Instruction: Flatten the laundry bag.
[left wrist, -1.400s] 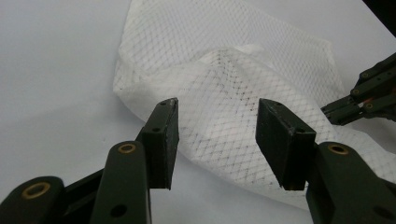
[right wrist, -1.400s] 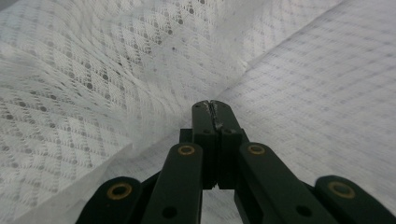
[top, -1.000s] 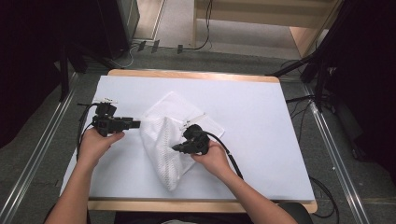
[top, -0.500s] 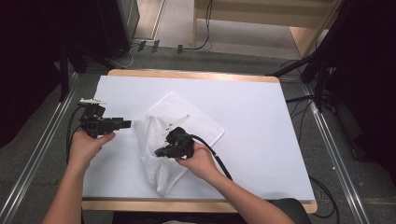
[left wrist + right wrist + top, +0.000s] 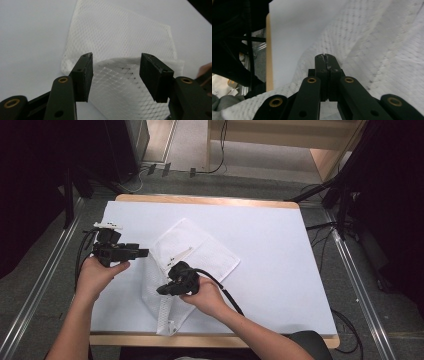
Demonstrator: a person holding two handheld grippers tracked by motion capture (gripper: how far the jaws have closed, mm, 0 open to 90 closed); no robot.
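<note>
A white mesh cloth [image 5: 200,252] lies partly folded on the white-covered table [image 5: 270,245]. One thin layer is lifted and runs down toward the front edge. My right gripper [image 5: 161,291] is over the cloth's lower left part. Its jaws are pressed together on a layer of the mesh cloth [image 5: 387,50], as the right gripper view [image 5: 327,58] shows. My left gripper [image 5: 145,252] sits level at the cloth's left edge. Its jaws have just been opening and stand apart in the left gripper view [image 5: 116,72]. The mesh cloth [image 5: 120,37] lies beyond the gap, and the pads do not press on it.
The table's wooden edge [image 5: 200,200] runs along the far side, and metal rails [image 5: 45,290] flank it on the floor. Cables [image 5: 220,165] lie on the floor beyond. A bare white cover [image 5: 280,285] spreads to the right of the cloth.
My right gripper has moved left and toward the front edge, drawing a layer of the mesh with it. The left gripper has shifted slightly left. The cloth now lies flatter at its far right.
</note>
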